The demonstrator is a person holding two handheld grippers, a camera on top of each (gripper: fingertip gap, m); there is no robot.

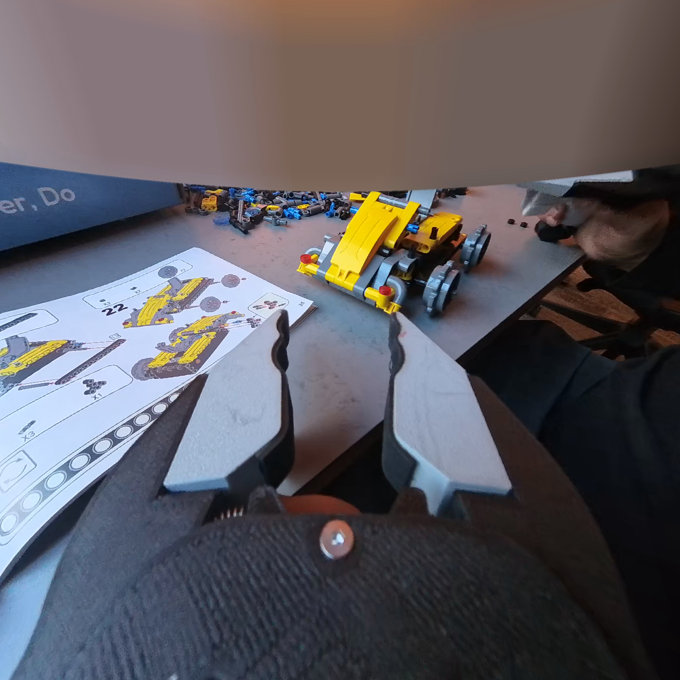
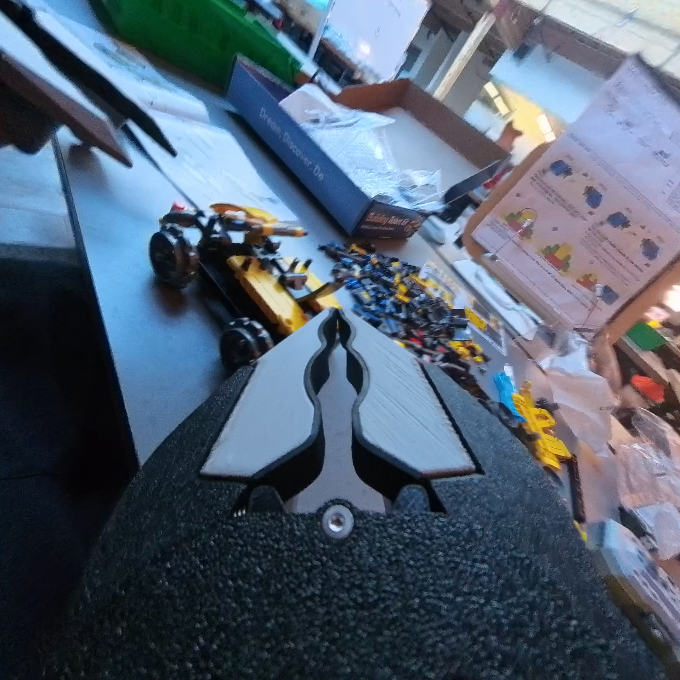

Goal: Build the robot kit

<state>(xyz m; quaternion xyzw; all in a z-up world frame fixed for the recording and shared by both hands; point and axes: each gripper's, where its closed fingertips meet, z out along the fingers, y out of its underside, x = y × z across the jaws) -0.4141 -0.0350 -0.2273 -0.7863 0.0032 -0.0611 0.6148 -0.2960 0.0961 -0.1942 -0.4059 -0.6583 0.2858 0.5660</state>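
Observation:
My left gripper point(image 1: 338, 319) is open and empty, held low over the grey table point(image 1: 331, 368) near its front edge. Just beyond its tips stands a yellow and grey brick car point(image 1: 393, 254) with grey wheel hubs. An open instruction booklet point(image 1: 110, 349) lies to the left, partly under my left finger point(image 1: 239, 397). My right gripper point(image 2: 337, 313) is shut with nothing visible between its tips. It points at the car point(image 2: 257, 290) and a pile of loose parts point(image 2: 404, 305). It shows at the far right of the left wrist view point(image 1: 544, 198), held by a hand point(image 1: 618, 232).
Loose blue, black and yellow parts point(image 1: 279, 208) lie behind the car. A blue box point(image 2: 312, 158) with plastic bags stands at the back. Two small black pieces point(image 1: 517, 222) lie near the hand. A yellow sub-assembly point(image 2: 541, 423) and a board with a printed sheet point(image 2: 588, 220) are to the right. Left tips to right tips: about 20 cm.

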